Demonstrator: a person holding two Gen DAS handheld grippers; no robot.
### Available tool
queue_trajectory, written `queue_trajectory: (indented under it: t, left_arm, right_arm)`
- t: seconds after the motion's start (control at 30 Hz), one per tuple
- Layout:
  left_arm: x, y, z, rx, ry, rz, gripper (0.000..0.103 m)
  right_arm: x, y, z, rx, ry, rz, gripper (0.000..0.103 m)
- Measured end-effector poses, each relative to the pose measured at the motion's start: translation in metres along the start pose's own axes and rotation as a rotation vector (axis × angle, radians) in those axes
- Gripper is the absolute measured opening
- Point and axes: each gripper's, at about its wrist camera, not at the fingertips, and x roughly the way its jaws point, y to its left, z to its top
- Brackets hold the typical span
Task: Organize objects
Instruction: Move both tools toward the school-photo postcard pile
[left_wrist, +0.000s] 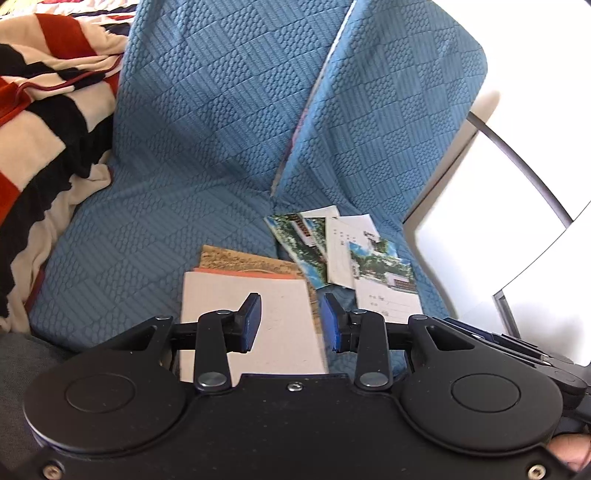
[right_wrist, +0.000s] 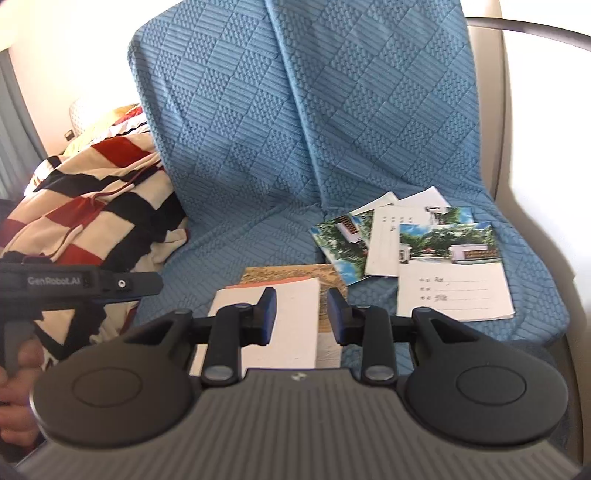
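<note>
A stack of books lies at the front of the seat, a pale grey-covered one (left_wrist: 284, 332) (right_wrist: 291, 332) on top of a brown-covered one (left_wrist: 236, 260) (right_wrist: 295, 273). To its right, several thin booklets with photo covers (left_wrist: 384, 280) (right_wrist: 454, 273) lie fanned out and overlapping. My left gripper (left_wrist: 291, 321) hovers above the stack, open, with nothing between its blue pads. My right gripper (right_wrist: 301, 314) hangs over the same stack, also open and holding nothing.
A blue textured cover (left_wrist: 221, 147) (right_wrist: 295, 129) drapes the chair's seat and back. A red, black and cream striped blanket (left_wrist: 44, 110) (right_wrist: 103, 206) is heaped on the left. The beige chair arm (right_wrist: 535, 184) rises on the right. A hand (right_wrist: 14, 398) grips the other tool's handle.
</note>
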Motion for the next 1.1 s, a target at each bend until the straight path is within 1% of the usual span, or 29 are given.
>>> queue_trajectory:
  t: [0.23, 0.4, 0.5, 0.73, 1.1]
  left_arm:
    - [0.009, -0.02, 0.001, 0.012, 0.003, -0.024, 0.033]
    - [0.016, -0.037, 0.001, 0.037, 0.006, -0.035, 0.033]
    - [0.022, -0.046, 0.002, 0.039, 0.018, -0.057, 0.033]
    - [0.034, -0.07, 0.0, 0.074, 0.032, -0.067, 0.033]
    - [0.063, -0.107, 0.001, 0.112, 0.073, -0.108, 0.033]
  right_arm:
    - [-0.009, -0.022, 0.0, 0.029, -0.014, -0.048, 0.034]
    - [-0.014, -0.033, -0.001, 0.043, -0.019, -0.071, 0.034]
    - [-0.018, -0.041, 0.0, 0.047, -0.03, -0.086, 0.034]
    - [-0.023, -0.067, -0.002, 0.082, -0.033, -0.135, 0.034]
    - [-0.03, -0.105, -0.002, 0.122, -0.036, -0.194, 0.034]
